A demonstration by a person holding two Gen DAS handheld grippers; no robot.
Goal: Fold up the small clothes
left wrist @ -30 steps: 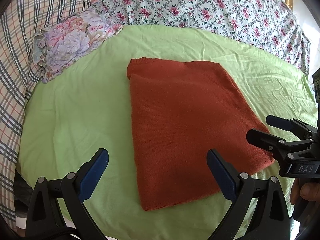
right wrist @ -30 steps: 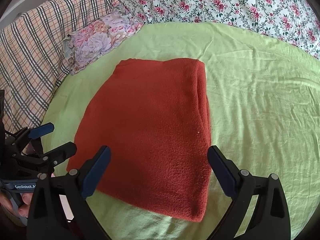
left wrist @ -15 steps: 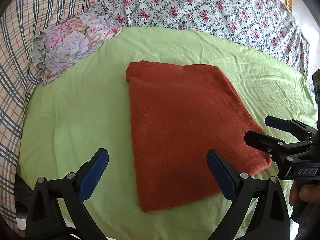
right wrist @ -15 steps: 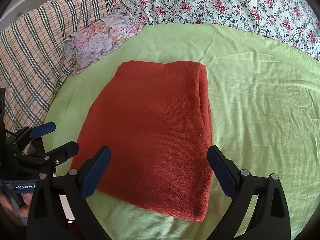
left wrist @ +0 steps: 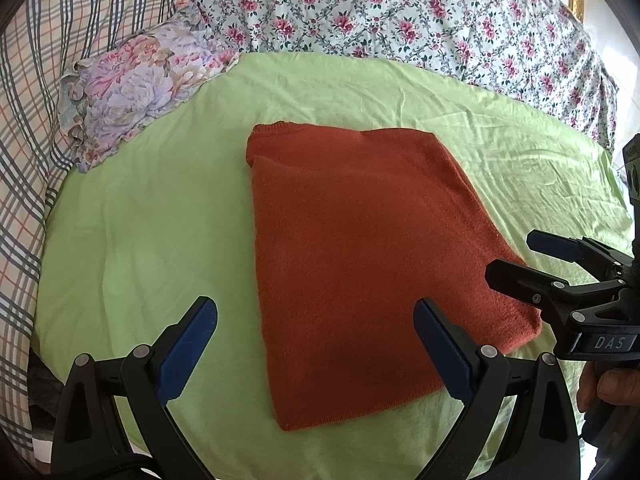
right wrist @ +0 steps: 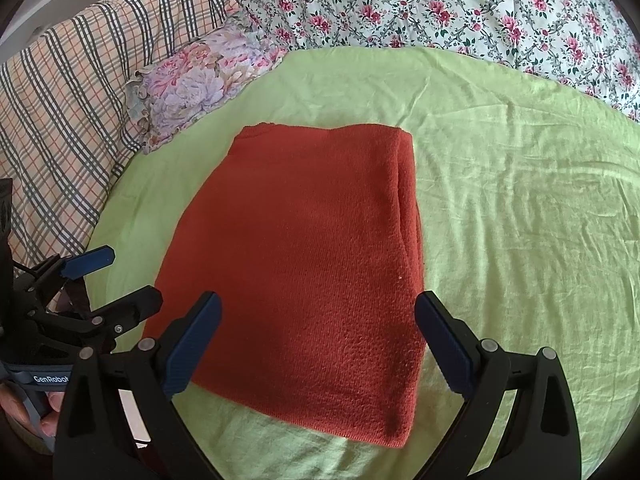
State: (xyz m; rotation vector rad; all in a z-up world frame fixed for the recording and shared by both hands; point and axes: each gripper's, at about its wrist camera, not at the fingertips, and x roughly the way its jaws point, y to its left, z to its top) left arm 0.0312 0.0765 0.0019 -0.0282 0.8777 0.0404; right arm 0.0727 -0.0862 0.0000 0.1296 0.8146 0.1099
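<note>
A rust-orange knit garment (left wrist: 360, 264) (right wrist: 312, 264) lies folded into a flat rectangle on the light green sheet (left wrist: 152, 232) (right wrist: 520, 220). My left gripper (left wrist: 316, 348) hovers open above its near left corner, holding nothing. My right gripper (right wrist: 316, 344) is open too, above the near right part of the garment. Each gripper shows in the other's view: the right gripper (left wrist: 532, 256) at the garment's right edge, the left gripper (right wrist: 116, 276) at its left edge. Neither touches the cloth.
A floral pillow (left wrist: 132, 92) (right wrist: 200, 80) lies at the far left of the sheet. Plaid bedding (left wrist: 32, 128) runs along the left, and a flowered quilt (left wrist: 400, 20) across the back. A hand (left wrist: 612, 388) holds the right gripper's handle.
Both grippers have drawn back slightly toward the near edge, so the garment sits a little farther away in both views. The garment has not moved.
</note>
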